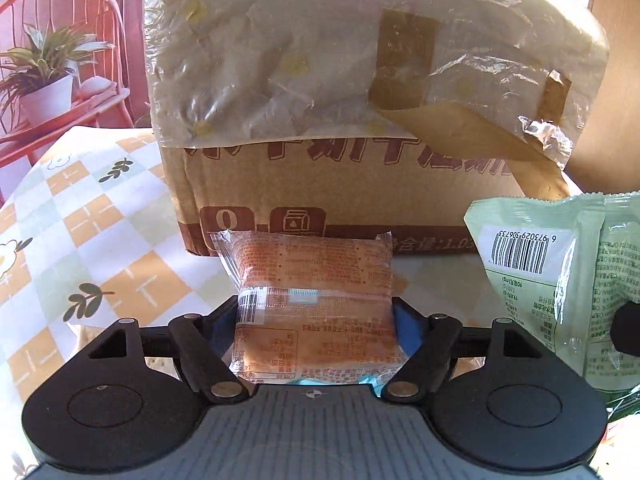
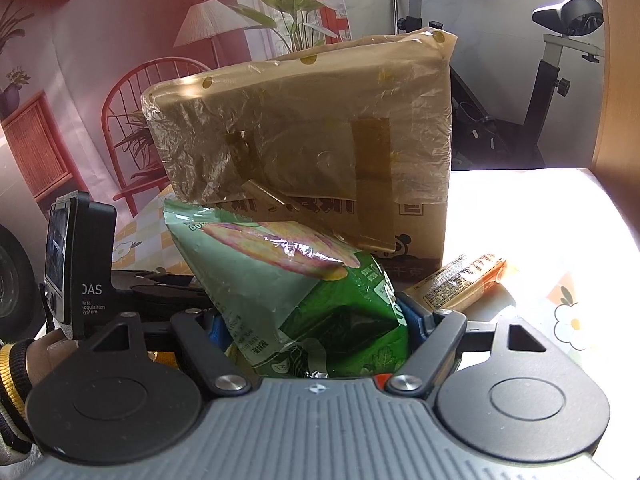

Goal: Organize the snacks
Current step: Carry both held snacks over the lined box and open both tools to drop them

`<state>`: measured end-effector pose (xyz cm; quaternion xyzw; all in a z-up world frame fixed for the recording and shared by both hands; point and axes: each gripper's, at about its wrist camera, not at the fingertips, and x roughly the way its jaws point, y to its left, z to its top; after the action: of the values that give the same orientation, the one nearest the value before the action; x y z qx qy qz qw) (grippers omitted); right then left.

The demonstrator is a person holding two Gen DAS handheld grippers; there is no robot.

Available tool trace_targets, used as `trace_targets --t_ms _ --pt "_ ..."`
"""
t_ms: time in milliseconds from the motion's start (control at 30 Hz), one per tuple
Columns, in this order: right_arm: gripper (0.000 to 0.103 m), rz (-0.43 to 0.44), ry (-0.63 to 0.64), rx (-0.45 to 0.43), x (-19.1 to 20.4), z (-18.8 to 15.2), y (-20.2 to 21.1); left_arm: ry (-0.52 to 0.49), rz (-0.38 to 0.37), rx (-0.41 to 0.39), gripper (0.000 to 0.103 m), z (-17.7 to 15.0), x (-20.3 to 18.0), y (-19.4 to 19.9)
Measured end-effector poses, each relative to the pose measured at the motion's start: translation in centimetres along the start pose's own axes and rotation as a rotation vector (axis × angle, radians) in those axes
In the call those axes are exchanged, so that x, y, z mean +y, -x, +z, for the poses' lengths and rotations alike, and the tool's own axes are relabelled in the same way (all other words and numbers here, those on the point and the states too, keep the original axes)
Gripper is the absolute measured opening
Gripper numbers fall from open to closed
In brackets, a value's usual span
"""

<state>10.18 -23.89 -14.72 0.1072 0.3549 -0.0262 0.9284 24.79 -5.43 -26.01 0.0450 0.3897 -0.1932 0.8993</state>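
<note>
Clearly loaded on both sides: left gripper [image 1: 316,312] clenched on an orange snack packet [image 1: 312,300], right gripper [image 2: 310,320] clenched on a green snack bag [image 2: 296,280] — each pinched between the jaws, probably ready for dropping into the cardboard box [image 1: 360,200] straight ahead of both jaws. Box opening out of sight, draped in crinkled plastic film [image 2: 300,128], so contents unknowable. Another orange packet [image 2: 460,280] on the table [image 2: 540,220] just beyond the right jaws — print unreadable. Fingertips buried under wrappers.
</note>
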Motion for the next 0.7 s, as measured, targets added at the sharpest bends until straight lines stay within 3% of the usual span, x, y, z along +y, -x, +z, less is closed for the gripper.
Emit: trace_targets --t_ms 367,700 --pt "0.079 0.045 -0.01 -0.022 0.8 0.0 1.5 -0.02 0.06 -0.102 0.079 -1.5 2.6 8.7" --pt "0.079 0.16 -0.056 -0.056 2.8 2.2 4.5 -0.006 0.092 -0.222 0.079 -0.4 3.6 15.8"
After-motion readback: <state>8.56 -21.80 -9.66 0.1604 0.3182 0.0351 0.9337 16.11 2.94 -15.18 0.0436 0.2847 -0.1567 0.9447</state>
